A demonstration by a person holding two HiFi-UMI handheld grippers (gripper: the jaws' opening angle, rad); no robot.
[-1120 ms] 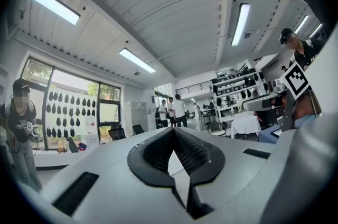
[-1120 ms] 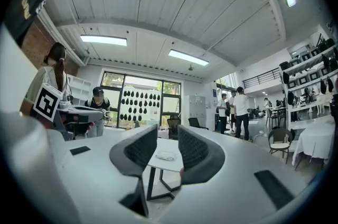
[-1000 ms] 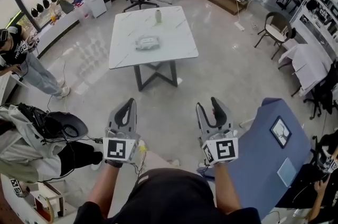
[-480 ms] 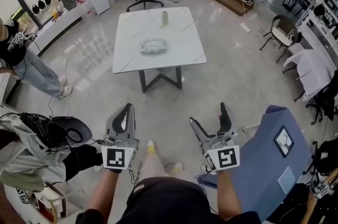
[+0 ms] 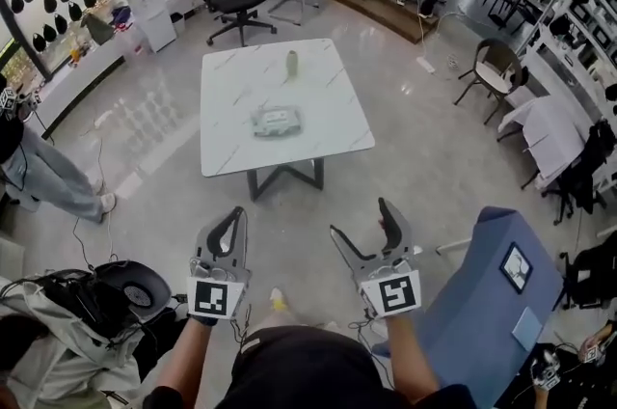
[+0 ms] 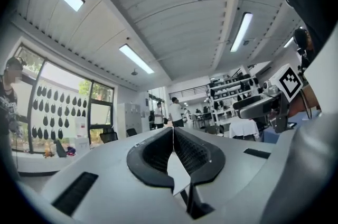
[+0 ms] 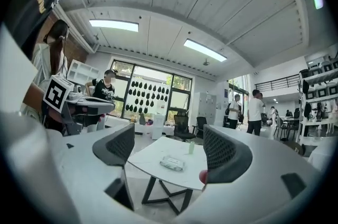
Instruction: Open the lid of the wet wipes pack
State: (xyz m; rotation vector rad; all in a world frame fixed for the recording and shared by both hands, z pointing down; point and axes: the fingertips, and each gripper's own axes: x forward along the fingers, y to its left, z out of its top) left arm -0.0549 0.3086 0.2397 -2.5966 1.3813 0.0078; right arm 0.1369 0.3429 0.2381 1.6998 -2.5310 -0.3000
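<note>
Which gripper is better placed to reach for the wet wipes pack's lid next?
Right, probably. The right gripper has just been opening; its jaws stand wide, empty, and its view frames the wet wipes pack. The left gripper is shut. Both are far off.

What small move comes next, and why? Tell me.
Probably step closer to the table: the wet wipes pack lies on it, far beyond both grippers. The right gripper, whose jaws have just been opening with nothing between them, looks ready; the left gripper is shut.

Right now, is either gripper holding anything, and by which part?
Nothing: left gripper shut, empty; right gripper just opened, empty. The wet wipes pack lies on the table.
</note>
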